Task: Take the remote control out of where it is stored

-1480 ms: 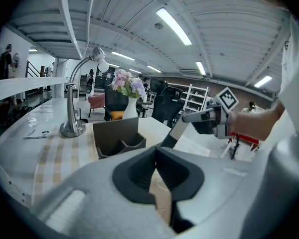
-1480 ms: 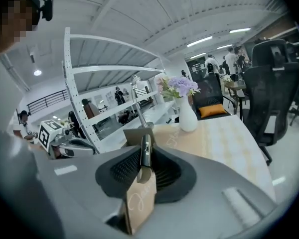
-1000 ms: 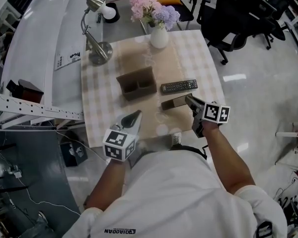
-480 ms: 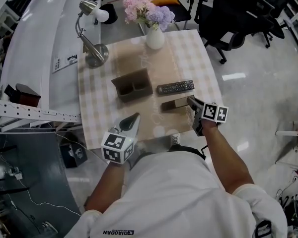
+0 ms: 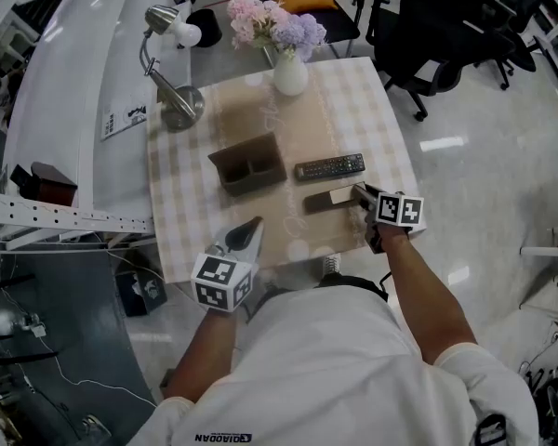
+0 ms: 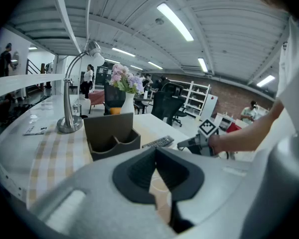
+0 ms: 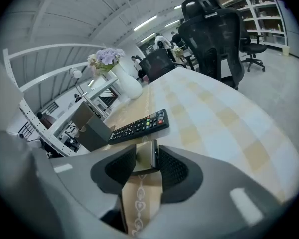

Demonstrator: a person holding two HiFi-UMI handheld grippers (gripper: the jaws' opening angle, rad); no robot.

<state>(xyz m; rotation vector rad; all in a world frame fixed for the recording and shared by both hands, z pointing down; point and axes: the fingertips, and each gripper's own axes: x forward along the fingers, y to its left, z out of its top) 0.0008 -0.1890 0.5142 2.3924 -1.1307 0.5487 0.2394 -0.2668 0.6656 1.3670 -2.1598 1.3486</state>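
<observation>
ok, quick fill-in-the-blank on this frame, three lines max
The black remote lies flat on the ___, outside the brown organizer.
The flowers stand in a white ___.
A flat brown item sits ___ the opening jaws of the right hand-held gripper.
Missing: table; vase; between.

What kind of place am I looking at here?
Most likely an open-plan office or lab: black office chairs beyond the table, open shelving, and strip lights overhead. The checked cloth and flowers look staged.
</observation>
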